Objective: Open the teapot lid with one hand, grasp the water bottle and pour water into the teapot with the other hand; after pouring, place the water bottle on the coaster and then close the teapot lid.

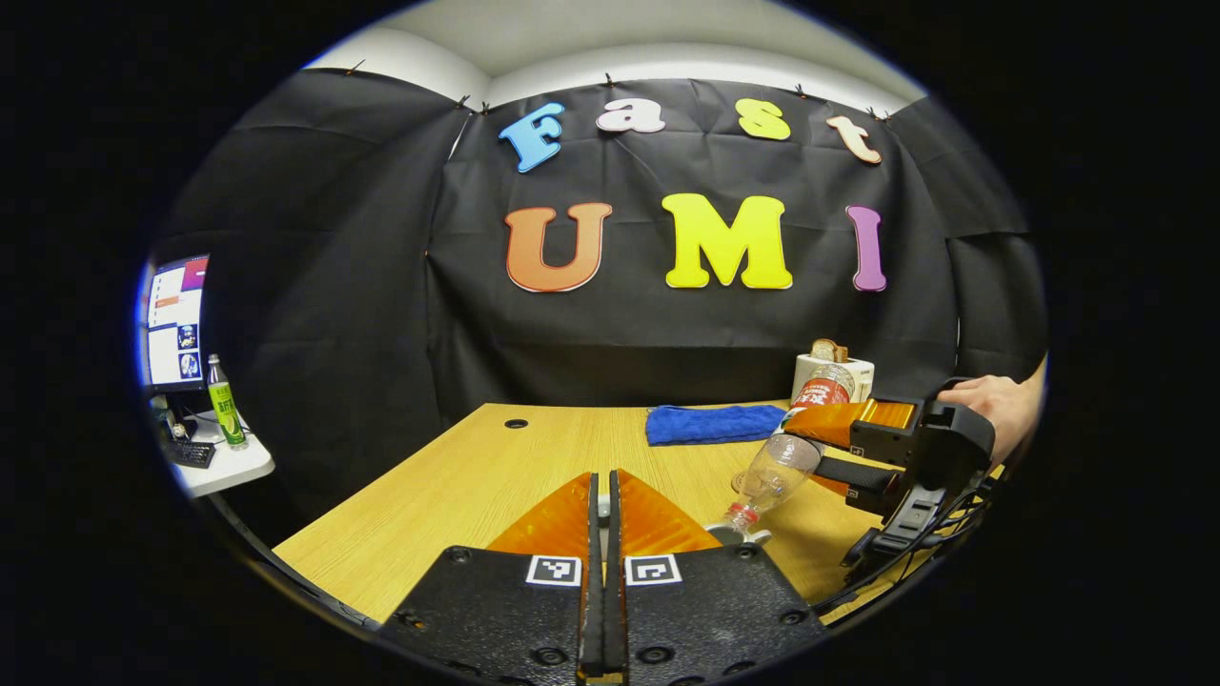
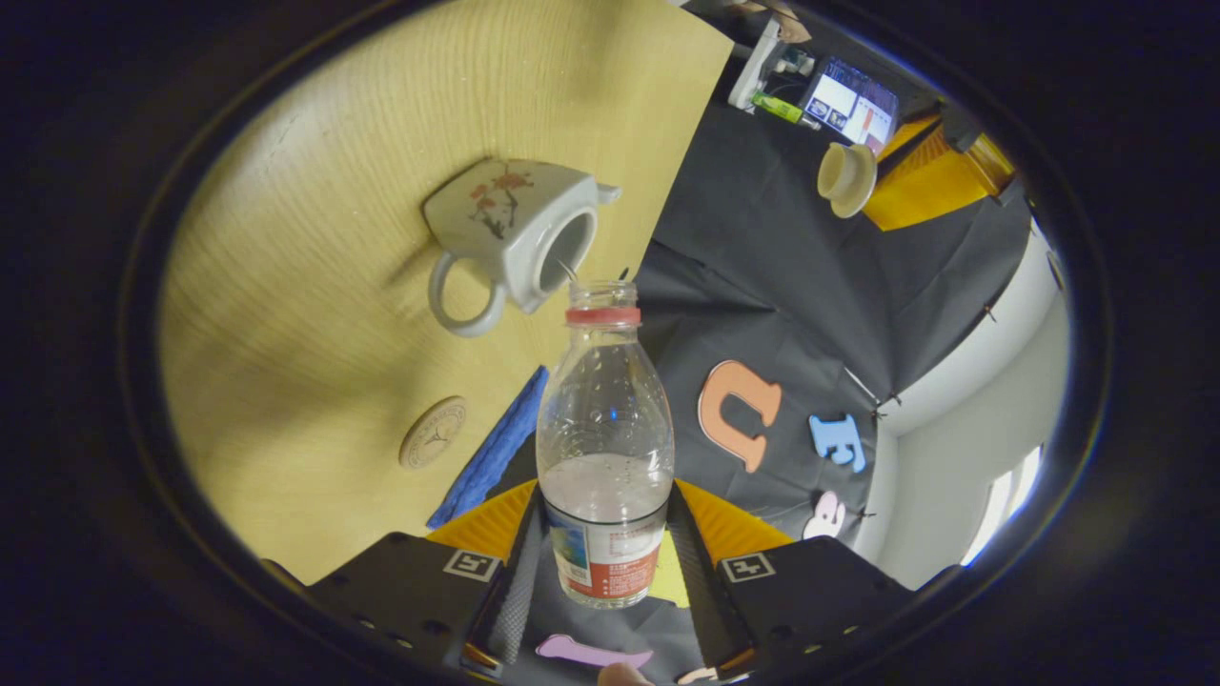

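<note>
Water bottle (image 2: 604, 448) clamped between right fingers (image 2: 515, 572), mouth tilted over teapot (image 2: 515, 238); left fingers (image 1: 593, 572) clenched on lid (image 2: 846, 177).

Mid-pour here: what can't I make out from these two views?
- Water level inside the teapot: right gripper view, opening is dark.
- Teapot body: left gripper view, hidden behind the left gripper.
- What the left jaws pinch: left gripper view, too little shows.
- Coaster marking: right gripper view, too small.
</note>
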`<state>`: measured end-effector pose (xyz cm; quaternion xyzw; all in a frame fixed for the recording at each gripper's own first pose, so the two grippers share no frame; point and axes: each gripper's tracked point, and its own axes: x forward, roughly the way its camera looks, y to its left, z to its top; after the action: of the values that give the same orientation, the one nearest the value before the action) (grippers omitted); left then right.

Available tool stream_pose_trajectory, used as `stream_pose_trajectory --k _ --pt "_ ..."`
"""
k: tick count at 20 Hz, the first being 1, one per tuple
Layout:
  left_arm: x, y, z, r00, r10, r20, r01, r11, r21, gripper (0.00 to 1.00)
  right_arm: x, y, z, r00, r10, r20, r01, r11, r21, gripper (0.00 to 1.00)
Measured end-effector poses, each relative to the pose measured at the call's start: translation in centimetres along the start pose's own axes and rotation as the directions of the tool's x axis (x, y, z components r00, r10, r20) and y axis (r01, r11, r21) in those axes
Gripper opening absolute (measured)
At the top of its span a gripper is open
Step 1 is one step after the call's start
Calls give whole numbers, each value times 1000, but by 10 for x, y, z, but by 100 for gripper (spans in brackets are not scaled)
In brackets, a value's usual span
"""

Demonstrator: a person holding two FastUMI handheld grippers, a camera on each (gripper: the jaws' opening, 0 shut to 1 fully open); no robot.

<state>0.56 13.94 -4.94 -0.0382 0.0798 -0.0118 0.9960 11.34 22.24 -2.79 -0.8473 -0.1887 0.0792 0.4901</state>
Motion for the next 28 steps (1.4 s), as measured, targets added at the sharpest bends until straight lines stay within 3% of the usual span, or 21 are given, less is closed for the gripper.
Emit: stream_pose_trajectory --k 10,14,18,20,21,24,28 --pt "-1 -2 1 1000 -4 1 4 1000 -2 3 -1 -4 3 1000 -1 2 1 1000 -2 69" --pt "-1 0 3 1000 -2 5 2 1000 2 3 1 21 7 996 90 6 -90 984 151 69" --pt "-6 4 10 999 12 30 -12 1000 -6 3 -6 32 14 988 150 24 -148 921 362 70" --pt "-8 3 15 999 13 45 -13 1000 -13 3 -9 42 15 979 199 39 -190 832 521 70" --pt "-7 3 16 999 14 51 -13 1000 -16 3 -10 44 14 974 220 48 -203 765 611 69" --pt "-6 -1 16 999 10 53 -9 1000 -21 3 -13 38 9 965 245 90 -206 502 840 70" --pt "-3 -7 13 999 7 47 -7 1000 -8 3 -11 16 -11 972 207 114 -149 159 976 70"
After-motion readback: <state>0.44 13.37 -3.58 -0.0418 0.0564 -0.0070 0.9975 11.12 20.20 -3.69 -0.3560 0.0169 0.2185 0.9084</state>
